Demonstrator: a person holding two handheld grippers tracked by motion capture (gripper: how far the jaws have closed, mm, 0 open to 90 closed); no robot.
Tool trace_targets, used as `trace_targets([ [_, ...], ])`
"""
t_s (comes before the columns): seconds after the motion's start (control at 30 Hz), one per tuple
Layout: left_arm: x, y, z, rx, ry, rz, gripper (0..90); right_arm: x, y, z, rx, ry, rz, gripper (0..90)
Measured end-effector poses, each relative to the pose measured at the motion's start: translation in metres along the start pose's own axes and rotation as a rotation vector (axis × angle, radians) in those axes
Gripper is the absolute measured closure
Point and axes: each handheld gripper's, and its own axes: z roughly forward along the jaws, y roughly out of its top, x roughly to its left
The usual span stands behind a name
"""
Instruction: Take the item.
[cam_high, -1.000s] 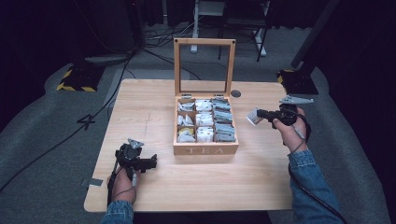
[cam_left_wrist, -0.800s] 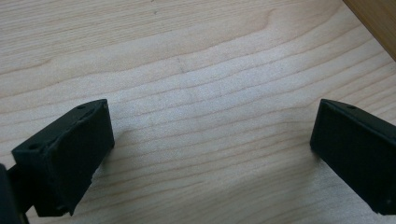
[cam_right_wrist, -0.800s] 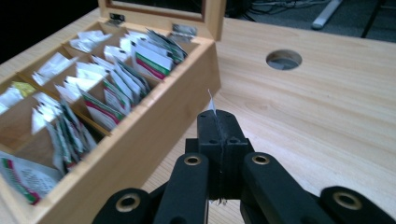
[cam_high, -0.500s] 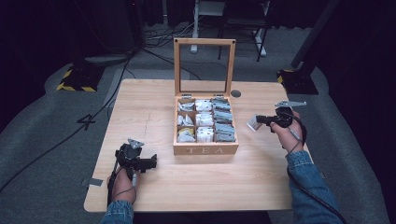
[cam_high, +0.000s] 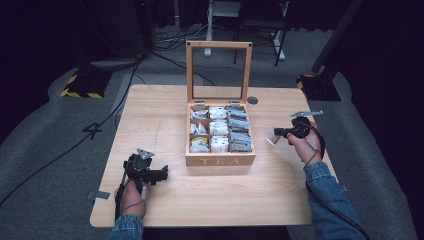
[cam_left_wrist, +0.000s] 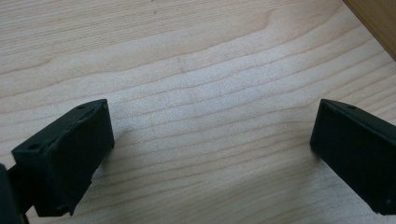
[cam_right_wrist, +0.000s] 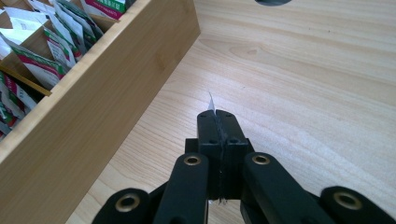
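A wooden tea box (cam_high: 220, 159) marked TEA stands mid-table with its glass lid (cam_high: 189, 70) upright, and paper tea bags (cam_high: 219, 129) fill its compartments. My right gripper (cam_high: 276, 133) hovers just right of the box, shut on a pale tea bag (cam_high: 271, 136). In the right gripper view the jaws (cam_right_wrist: 218, 116) are pressed together, a thin white edge of the tea bag (cam_right_wrist: 211, 103) sticks out past them, and the box wall (cam_right_wrist: 107, 93) runs along the left. My left gripper (cam_high: 162, 173) rests open on the table near the front left; its jaws (cam_left_wrist: 210, 135) hold nothing.
A round cable hole (cam_high: 252, 100) lies in the tabletop behind and right of the box. A corner of the box (cam_left_wrist: 373, 18) shows at the top right of the left gripper view. Bare wood (cam_high: 165, 115) stretches left of the box and along the front edge.
My right gripper, still holding the tea bag, has come down and a little toward the person beside the box. The left gripper has stayed put.
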Motion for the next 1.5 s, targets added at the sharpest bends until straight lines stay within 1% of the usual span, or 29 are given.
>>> trace_targets([
  [0.03,0.0,0.0,0.0,0.0,0.0,0.0,0.0,-0.001,0.0,0.001,0.001,-0.001,-0.002,90.0],
  [0.17,0.0,0.0,0.0,0.0,0.0,0.0,0.0,-0.002,-0.002,0.003,0.026,0.0,0.015,89.4],
  [0.33,0.0,0.0,0.0,0.0,0.0,0.0,0.0,-0.003,-0.003,0.006,0.042,-0.01,0.008,86.5],
  [0.4,0.0,0.0,0.0,0.0,0.0,-0.001,0.0,-0.003,-0.004,0.007,0.052,-0.012,0.01,84.5],
  [0.43,0.0,0.0,0.0,0.0,0.0,0.0,0.0,-0.004,-0.004,0.007,0.053,-0.012,0.011,81.1],
  [0.47,0.0,0.0,0.0,0.0,0.0,0.0,0.0,-0.004,-0.004,0.007,0.053,-0.012,0.011,81.1],
  [0.5,0.0,0.0,0.0,0.0,0.0,0.0,0.0,-0.004,-0.004,0.008,0.045,-0.017,0.008,70.6],
  [0.57,0.0,0.0,0.0,0.0,0.001,0.002,0.0,-0.005,-0.004,0.009,0.013,-0.031,-0.015,60.0],
  [0.63,0.0,0.0,0.0,0.0,0.0,0.0,0.0,-0.005,-0.003,0.009,-0.016,-0.07,-0.043,51.1],
  [0.67,0.0,0.0,0.0,0.0,0.0,0.0,0.0,-0.005,-0.002,0.008,-0.027,-0.084,-0.048,48.3],
  [0.73,0.0,0.0,0.0,0.0,0.0,0.0,0.0,-0.006,-0.002,0.007,-0.053,-0.098,-0.049,44.7],
  [0.77,0.0,0.0,0.0,0.0,0.0,0.0,0.0,-0.005,-0.001,0.006,-0.069,-0.102,-0.044,43.7],
  [0.87,0.0,0.0,0.0,0.0,0.0,-0.001,0.0,-0.005,0.001,0.002,-0.096,-0.112,-0.046,43.1],
  [1.0,0.0,0.0,0.0,-0.001,0.001,0.0,0.0,-0.002,0.003,-0.004,-0.125,-0.087,-0.051,42.9],
  [1.17,0.0,0.0,0.0,-0.001,0.001,0.0,0.0,0.009,0.007,-0.014,-0.144,-0.013,-0.078,42.1],
  [1.23,0.0,0.0,0.0,-0.001,0.001,0.0,0.0,0.014,0.008,-0.019,-0.151,0.007,-0.088,41.5],
  [1.37,0.0,0.0,0.0,-0.001,0.0,0.0,0.0,0.024,0.007,-0.03,-0.164,0.03,-0.116,41.2],
  [1.5,0.0,0.0,0.0,-0.001,0.0,0.0,0.0,0.034,0.005,-0.039,-0.169,0.059,-0.133,41.0],
])
